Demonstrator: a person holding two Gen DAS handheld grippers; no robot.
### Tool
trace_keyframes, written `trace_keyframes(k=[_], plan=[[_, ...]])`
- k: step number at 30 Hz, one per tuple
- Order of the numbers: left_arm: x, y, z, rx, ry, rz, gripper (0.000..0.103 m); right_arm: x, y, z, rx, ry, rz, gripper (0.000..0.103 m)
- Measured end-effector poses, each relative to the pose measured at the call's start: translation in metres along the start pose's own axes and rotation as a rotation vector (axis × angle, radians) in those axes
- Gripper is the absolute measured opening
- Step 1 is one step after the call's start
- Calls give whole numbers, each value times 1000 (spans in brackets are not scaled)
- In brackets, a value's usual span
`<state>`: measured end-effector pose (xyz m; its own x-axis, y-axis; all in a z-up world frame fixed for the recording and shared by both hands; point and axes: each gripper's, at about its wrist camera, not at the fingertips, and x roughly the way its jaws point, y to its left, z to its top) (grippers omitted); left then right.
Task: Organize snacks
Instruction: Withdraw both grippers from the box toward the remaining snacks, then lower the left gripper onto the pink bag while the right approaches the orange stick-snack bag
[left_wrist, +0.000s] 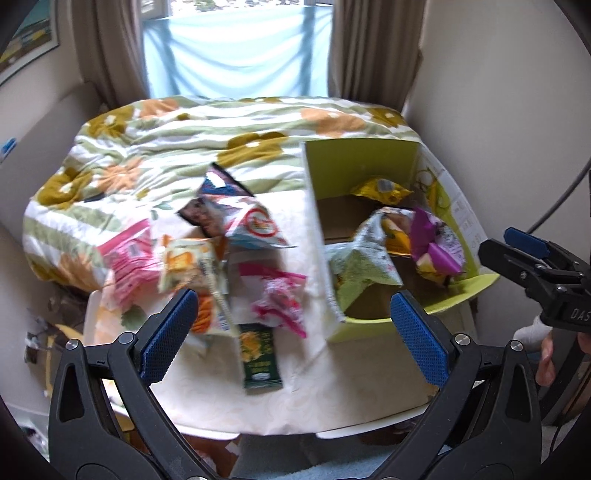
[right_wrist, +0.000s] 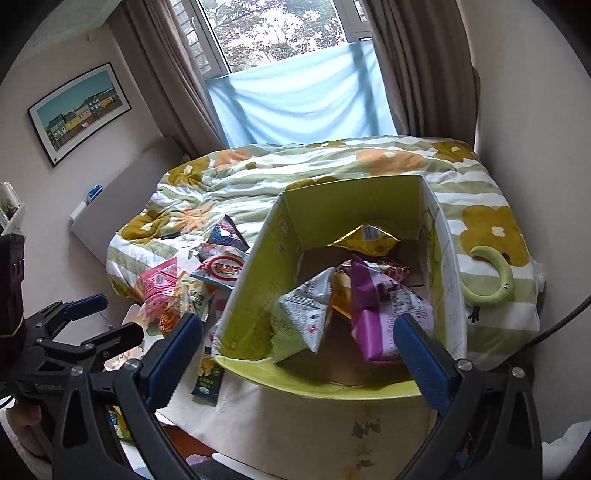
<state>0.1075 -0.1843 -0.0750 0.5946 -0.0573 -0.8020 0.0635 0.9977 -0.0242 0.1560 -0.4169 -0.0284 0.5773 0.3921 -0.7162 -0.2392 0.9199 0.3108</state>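
Note:
A lime-green cardboard box (left_wrist: 354, 162) (right_wrist: 255, 295) stands open on a white table and holds a green-white bag (left_wrist: 354, 266) (right_wrist: 306, 314), a purple packet (left_wrist: 436, 240) (right_wrist: 384, 314) and a yellow bag (left_wrist: 380, 190) (right_wrist: 369, 240). Left of the box lies a loose pile: a pink bag (left_wrist: 129, 262) (right_wrist: 159, 284), an orange-white bag (left_wrist: 188, 266), a red-circle bag (left_wrist: 255, 225) (right_wrist: 221, 269), a pink-white wrapper (left_wrist: 277, 302) and a dark green packet (left_wrist: 258, 358) (right_wrist: 208, 380). My left gripper (left_wrist: 295, 336) is open above the pile. My right gripper (right_wrist: 299, 350) is open and empty over the box's near edge.
A bed with a flowered duvet (left_wrist: 221, 140) (right_wrist: 332, 166) lies behind the table (left_wrist: 332, 398). A green curved neck fan (right_wrist: 495, 277) rests on the duvet right of the box. Walls close in on both sides, with curtains and a window beyond.

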Motion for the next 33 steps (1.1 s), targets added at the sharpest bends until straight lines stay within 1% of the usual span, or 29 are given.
trace_keyframes(k=[4,7,11,16,22,25,26,28,30,33], plan=[[-11,38,-8,-71,-12,46,103,3,35,2,-42,-10,22,103],[-14,68,-15,-127,-13,64,103,13,63,2,-56,10,58,103],[-16,109,-22,-184,-9,77,103,32,101,-2,-79,31,84,103],[-6,162,-27,-218,10,73,103,63,139,-14,-42,83,104,103],[23,229,-23,-247,66,15,103,110,178,-31,54,154,59,103],[41,254,-16,-249,83,0,103,133,194,-40,125,182,27,103],[47,263,-14,-253,79,7,103,138,198,-43,139,190,18,103],[62,279,-10,-269,76,17,103,150,208,-47,158,201,-16,103],[81,295,-5,-288,89,-1,103,161,214,-51,180,205,-44,103],[116,311,3,-287,129,-26,103,176,218,-58,252,194,-78,103]])
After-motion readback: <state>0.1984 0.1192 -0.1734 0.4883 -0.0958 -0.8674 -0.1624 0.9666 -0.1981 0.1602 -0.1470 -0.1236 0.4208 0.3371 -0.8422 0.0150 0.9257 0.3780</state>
